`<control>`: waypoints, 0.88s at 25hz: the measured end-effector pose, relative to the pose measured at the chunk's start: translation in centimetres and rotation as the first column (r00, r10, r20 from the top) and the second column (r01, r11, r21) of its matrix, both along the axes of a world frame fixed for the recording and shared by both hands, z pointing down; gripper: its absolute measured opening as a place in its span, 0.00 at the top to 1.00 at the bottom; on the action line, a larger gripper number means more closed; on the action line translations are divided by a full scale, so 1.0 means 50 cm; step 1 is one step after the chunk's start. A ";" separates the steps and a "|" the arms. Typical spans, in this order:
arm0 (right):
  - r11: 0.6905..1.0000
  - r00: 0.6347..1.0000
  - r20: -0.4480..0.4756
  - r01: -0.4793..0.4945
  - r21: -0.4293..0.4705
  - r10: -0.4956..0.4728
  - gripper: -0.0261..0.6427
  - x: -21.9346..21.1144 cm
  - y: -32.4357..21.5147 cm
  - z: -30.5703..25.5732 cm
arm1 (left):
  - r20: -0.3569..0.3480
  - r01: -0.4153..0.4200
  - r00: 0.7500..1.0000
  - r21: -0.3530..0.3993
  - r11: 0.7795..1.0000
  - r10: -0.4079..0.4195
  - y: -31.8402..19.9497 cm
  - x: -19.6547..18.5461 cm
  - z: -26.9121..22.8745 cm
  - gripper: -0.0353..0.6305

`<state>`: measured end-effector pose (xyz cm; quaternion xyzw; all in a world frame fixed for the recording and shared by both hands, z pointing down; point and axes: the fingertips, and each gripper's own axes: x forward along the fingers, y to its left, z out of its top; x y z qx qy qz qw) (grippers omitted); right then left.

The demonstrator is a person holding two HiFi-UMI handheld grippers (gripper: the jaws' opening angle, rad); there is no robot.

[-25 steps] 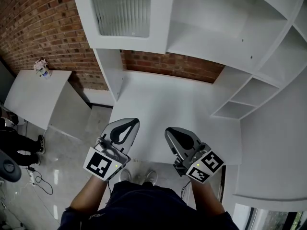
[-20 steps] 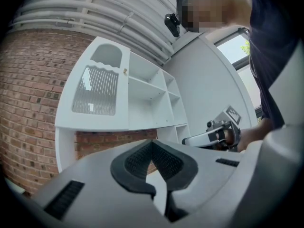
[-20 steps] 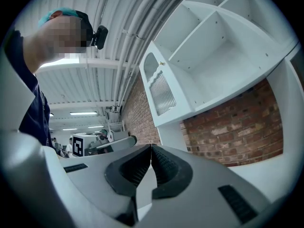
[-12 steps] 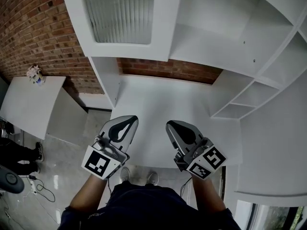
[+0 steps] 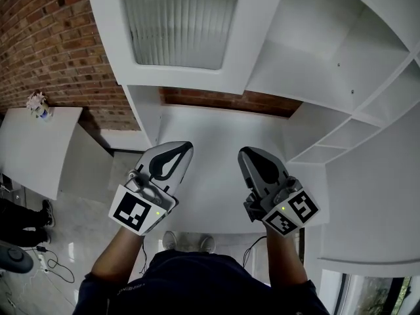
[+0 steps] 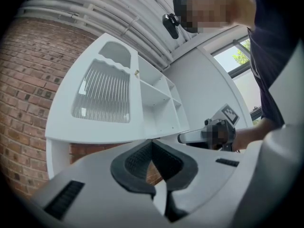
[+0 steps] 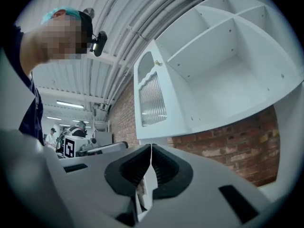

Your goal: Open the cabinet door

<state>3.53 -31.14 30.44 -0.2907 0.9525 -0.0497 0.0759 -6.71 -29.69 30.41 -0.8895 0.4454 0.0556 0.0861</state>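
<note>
The white cabinet door [image 5: 177, 25] with a ribbed glass pane hangs above the counter, left of the open shelves [image 5: 328, 38]. A small brass knob [image 6: 137, 72] sits near its upper right corner and shows as the knob [image 7: 159, 63] in the right gripper view. The door [image 6: 102, 91] lies well beyond both grippers, and neither touches it. My left gripper [image 5: 184, 148] is shut and empty, held over the white counter [image 5: 216, 136]. Beside it my right gripper [image 5: 247, 153] is also shut and empty. Both point up toward the cabinet, jaws pressed together with nothing between them.
A brick wall [image 5: 46, 38] runs behind and left of the cabinet. A low white table [image 5: 33, 149] with a small flower pot [image 5: 37, 104] stands at the left. A person's legs [image 5: 23, 218] and a cable [image 5: 49, 261] are on the floor there.
Both grippers have moved forward and a little upward toward the cabinet. The door and shelves now fill more of the head view. Both stay shut.
</note>
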 end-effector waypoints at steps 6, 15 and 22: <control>0.997 0.999 0.006 -0.049 0.053 0.049 0.92 -0.004 -0.069 -0.040 | 0.002 -0.027 1.000 0.029 0.999 0.027 -0.045 -0.003 -0.013 0.94; 0.991 0.997 -0.004 -0.071 0.116 0.072 0.81 -0.027 -0.149 -0.093 | 0.014 -0.045 0.999 0.038 0.998 0.044 -0.081 0.005 -0.018 0.94; 0.984 0.994 0.008 -0.105 0.145 0.105 0.72 -0.029 -0.210 -0.123 | 0.013 -0.015 1.000 0.019 1.000 0.015 -0.093 -0.011 -0.009 0.94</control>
